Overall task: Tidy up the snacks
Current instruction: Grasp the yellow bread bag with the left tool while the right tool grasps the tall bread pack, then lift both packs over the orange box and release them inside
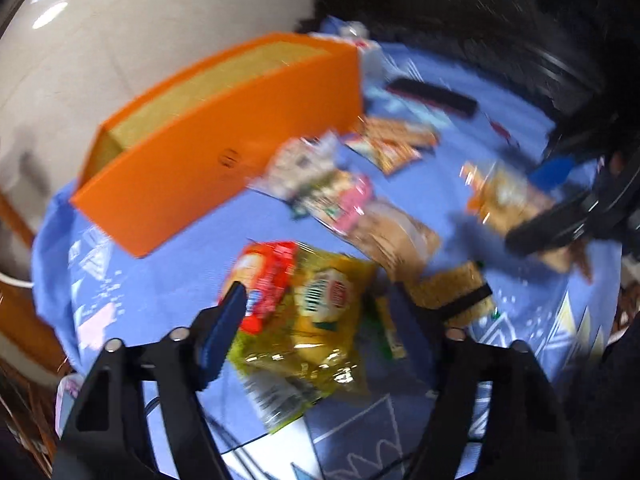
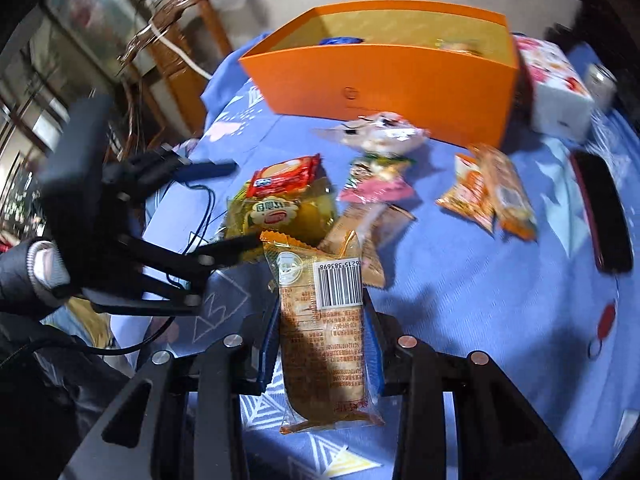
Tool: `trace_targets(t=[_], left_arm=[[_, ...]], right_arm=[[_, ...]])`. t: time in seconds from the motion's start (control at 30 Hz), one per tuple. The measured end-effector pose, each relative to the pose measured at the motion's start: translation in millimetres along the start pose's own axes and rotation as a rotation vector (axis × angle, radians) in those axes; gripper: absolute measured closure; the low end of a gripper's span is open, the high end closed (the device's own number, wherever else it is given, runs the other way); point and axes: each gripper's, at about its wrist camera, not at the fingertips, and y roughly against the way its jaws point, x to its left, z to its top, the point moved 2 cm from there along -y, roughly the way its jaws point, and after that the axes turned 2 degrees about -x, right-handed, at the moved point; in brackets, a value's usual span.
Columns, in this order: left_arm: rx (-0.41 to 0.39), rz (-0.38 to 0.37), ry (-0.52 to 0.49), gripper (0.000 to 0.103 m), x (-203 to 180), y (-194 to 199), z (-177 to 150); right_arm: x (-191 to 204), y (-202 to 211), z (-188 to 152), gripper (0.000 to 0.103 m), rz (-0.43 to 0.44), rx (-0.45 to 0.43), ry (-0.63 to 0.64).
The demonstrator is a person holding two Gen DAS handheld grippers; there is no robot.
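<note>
Snacks lie scattered on the blue cloth (image 2: 460,280) in front of the orange box (image 2: 384,80), far side, presumably their destination. Right gripper (image 2: 320,320) pinches a clear cake packet (image 2: 324,320) lengthwise, barcode up, jaws pressed on its sides so it can be carried to the box. Left gripper (image 1: 344,304) stands spread around the yellow bag (image 1: 320,320), one finger (image 1: 224,328) at its left edge, pads not yet pressing. A red packet (image 2: 280,178) lies on the bag's far end; pink and orange packets rest farther right.
</note>
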Motion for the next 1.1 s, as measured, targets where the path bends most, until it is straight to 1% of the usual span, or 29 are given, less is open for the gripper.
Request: trace_targets(t=[0.1, 0.17, 0.23, 0.27, 0.3, 0.33, 0.43, 0.53, 0.67, 0.73, 0.9, 0.97, 1.07, 1.1], left_arm=[[0.030, -0.020, -0.039, 0.038, -6.8, -16.6, -3.3], [0.053, -0.027, -0.047, 0.038, -7.8, -26.2, -5.2], [0.066, -0.024, -0.052, 0.041, -6.3, -33.9, -7.3], [0.064, -0.024, -0.050, 0.056, -5.2, -35.5, -7.3], [0.057, -0.032, -0.042, 0.064, -2.5, -35.1, -6.8], [0.046, -0.045, -0.031, 0.066, -0.1, -32.8, -6.0], [0.002, -0.062, -0.008, 0.068, 7.8, -17.3, -3.3], [-0.037, -0.058, 0.019, 0.068, 15.2, 1.8, 2.8], [-0.101, -0.047, 0.087, 0.068, 31.7, 35.4, 12.2], [-0.137, -0.038, 0.130, 0.068, 43.0, 53.4, 19.9], [-0.216, 0.013, 0.220, 0.068, 77.5, 88.4, 46.7], [-0.253, 0.040, 0.253, 0.068, 92.7, 100.0, 62.6], [-0.295, 0.058, 0.300, 0.068, 114.3, 110.6, 87.9], [-0.311, 0.074, 0.313, 0.068, 122.8, 113.1, 100.9]], right_arm=[[-4.5, 2.3, -7.3, 0.067, -0.016, -0.018, -0.046], [-6.9, 2.4, -10.7, 0.067, -0.024, -0.027, -0.070], [-5.0, 3.3, -15.0, 0.067, -0.038, -0.032, -0.079], [-6.1, 2.4, -15.9, 0.067, -0.044, -0.035, -0.081], [-6.0, 3.5, -16.7, 0.067, -0.048, -0.039, -0.086], [-6.5, 5.6, -17.0, 0.067, -0.050, -0.044, -0.094], [-7.6, 11.3, -17.7, 0.067, -0.057, -0.060, -0.111], [-6.9, 15.2, -14.5, 0.067, -0.059, -0.079, -0.123], [-1.6, 23.3, -4.8, 0.067, -0.058, -0.111, -0.120], [1.4, 28.3, 2.5, 0.067, -0.052, -0.128, -0.115], [14.7, 52.7, 38.7, 0.067, -0.040, -0.223, -0.074], [18.4, 65.0, 60.1, 0.067, -0.038, -0.280, -0.064], [19.5, 81.5, 92.9, 0.067, -0.027, -0.362, -0.057], [18.6, 85.8, 104.5, 0.067, -0.025, -0.387, -0.056]])
